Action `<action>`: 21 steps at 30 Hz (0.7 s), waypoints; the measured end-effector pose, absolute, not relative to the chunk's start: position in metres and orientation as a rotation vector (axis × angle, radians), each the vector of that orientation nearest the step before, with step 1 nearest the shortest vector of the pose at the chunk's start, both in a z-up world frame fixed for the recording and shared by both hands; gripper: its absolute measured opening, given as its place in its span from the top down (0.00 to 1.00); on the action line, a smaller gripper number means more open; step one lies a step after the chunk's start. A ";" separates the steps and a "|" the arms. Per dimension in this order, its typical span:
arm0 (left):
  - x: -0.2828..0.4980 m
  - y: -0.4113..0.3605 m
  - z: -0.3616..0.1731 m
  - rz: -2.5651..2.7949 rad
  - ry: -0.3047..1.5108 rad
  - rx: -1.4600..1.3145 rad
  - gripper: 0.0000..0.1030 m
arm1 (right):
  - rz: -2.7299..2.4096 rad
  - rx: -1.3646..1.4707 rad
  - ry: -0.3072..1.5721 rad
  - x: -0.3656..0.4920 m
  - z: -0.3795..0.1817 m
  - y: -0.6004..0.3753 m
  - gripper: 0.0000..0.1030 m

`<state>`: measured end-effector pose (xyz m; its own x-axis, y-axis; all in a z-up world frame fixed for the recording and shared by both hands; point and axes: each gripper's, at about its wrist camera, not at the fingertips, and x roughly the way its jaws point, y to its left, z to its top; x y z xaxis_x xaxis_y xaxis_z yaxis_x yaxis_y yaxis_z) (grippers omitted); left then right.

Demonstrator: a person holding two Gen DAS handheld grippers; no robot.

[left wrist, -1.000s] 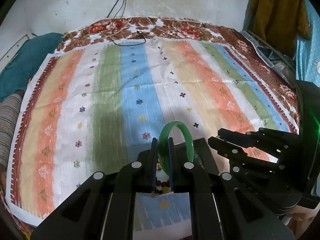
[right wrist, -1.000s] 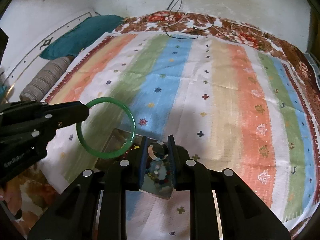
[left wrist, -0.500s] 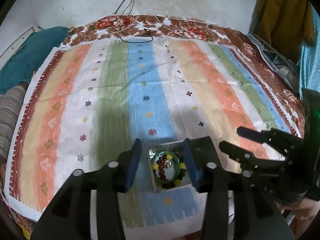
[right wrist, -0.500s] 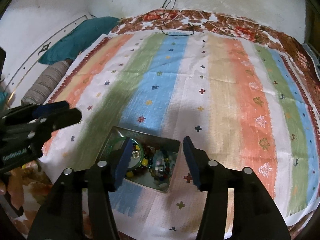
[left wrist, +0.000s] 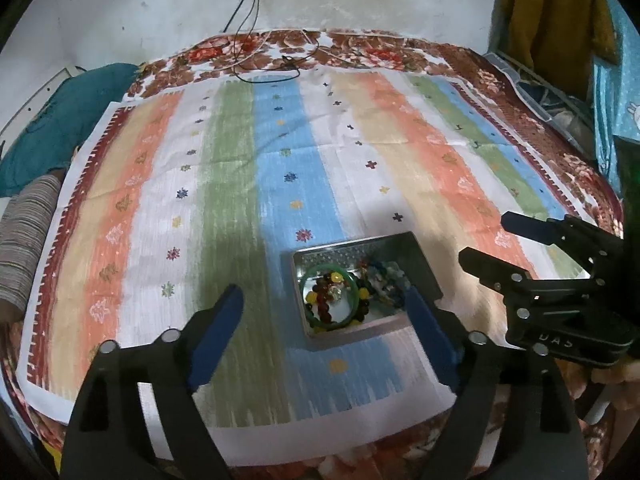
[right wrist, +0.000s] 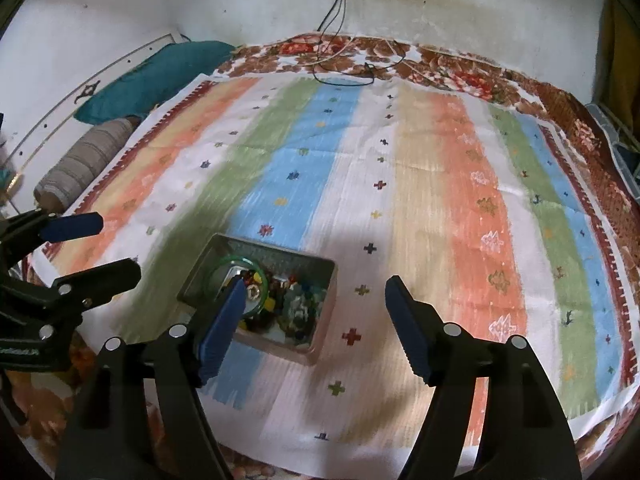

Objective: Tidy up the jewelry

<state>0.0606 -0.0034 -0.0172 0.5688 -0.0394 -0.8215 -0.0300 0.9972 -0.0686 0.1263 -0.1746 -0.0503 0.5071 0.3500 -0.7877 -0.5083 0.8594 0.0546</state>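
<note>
Inside the metal tin (left wrist: 416,258), green bangle (left wrist: 329,297) lies over beads: rigid, slick, probably brittle; grip its rim. Left tool (left wrist: 324,330) and right tool (right wrist: 316,316) have just been opening, nothing between them.

The left hand-held gripper (left wrist: 324,312) fills the lower part of its own view, tilted downward, its jaws having just been opening and now spread wide with nothing between the blue pads. The right hand-held gripper (right wrist: 314,300) (likewise tilted down) has just been opening too, empty, beside its partner.
</note>
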 end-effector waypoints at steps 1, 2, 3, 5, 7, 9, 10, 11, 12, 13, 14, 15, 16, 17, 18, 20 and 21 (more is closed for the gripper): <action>0.058 -0.004 -0.018 -0.012 0.969 -0.085 0.14 | 0.524 -0.193 0.896 0.124 -0.050 -0.176 0.23; 0.055 -0.004 -0.020 -0.022 0.978 -0.097 0.13 | 0.528 -0.192 0.889 0.122 -0.050 -0.177 0.22; 0.052 -0.006 -0.020 -0.022 0.982 -0.099 0.12 | 0.533 -0.187 0.882 0.119 -0.049 -0.178 0.20; 0.047 -0.008 -0.021 -0.012 0.974 -0.088 0.09 | 0.551 -0.172 0.874 0.113 -0.048 -0.181 0.16; 0.040 -0.011 -0.021 -0.006 0.964 -0.076 0.06 | 0.559 -0.167 0.868 0.107 -0.048 -0.183 0.09; 0.035 -0.012 -0.021 0.003 0.959 -0.070 0.06 | 0.558 -0.168 0.856 0.102 -0.047 -0.186 0.08; 0.031 -0.013 -0.021 0.009 0.953 -0.067 0.06 | 0.555 -0.165 0.848 0.099 -0.046 -0.188 0.08; 0.028 -0.014 -0.021 0.013 0.948 -0.065 0.06 | 0.556 -0.161 0.845 0.098 -0.046 -0.190 0.07; 0.027 -0.014 -0.020 0.016 0.944 -0.062 0.06 | 0.558 -0.155 0.842 0.096 -0.046 -0.192 0.07; 0.026 -0.015 -0.020 0.021 0.939 -0.055 0.06 | 0.560 -0.147 0.839 0.094 -0.045 -0.195 0.07; 0.023 -0.017 -0.019 0.026 0.934 -0.042 0.06 | 0.562 -0.138 0.837 0.092 -0.045 -0.196 0.07; 0.021 -0.018 -0.019 0.028 0.927 -0.032 0.06 | 0.565 -0.132 0.834 0.091 -0.044 -0.197 0.07; 0.019 -0.019 -0.018 0.028 0.918 -0.023 0.06 | 0.569 -0.123 0.830 0.089 -0.043 -0.199 0.07; 0.018 -0.020 -0.017 0.026 0.913 -0.021 0.06 | 0.572 -0.118 0.827 0.088 -0.042 -0.200 0.07; 0.017 -0.020 -0.016 0.023 0.908 -0.019 0.06 | 0.572 -0.114 0.824 0.087 -0.042 -0.201 0.07; 0.016 -0.018 -0.015 0.030 0.896 -0.024 0.06 | 0.565 -0.114 0.814 0.083 -0.040 -0.202 0.07; 0.015 -0.016 -0.014 0.039 0.887 -0.028 0.06 | 0.560 -0.118 0.809 0.082 -0.040 -0.202 0.07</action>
<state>0.0148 -0.0164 -0.0138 0.6308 0.0226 -0.7756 -0.0455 0.9989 -0.0080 0.0820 -0.2023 -0.0396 0.5540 0.4292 -0.7134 -0.5169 0.8490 0.1094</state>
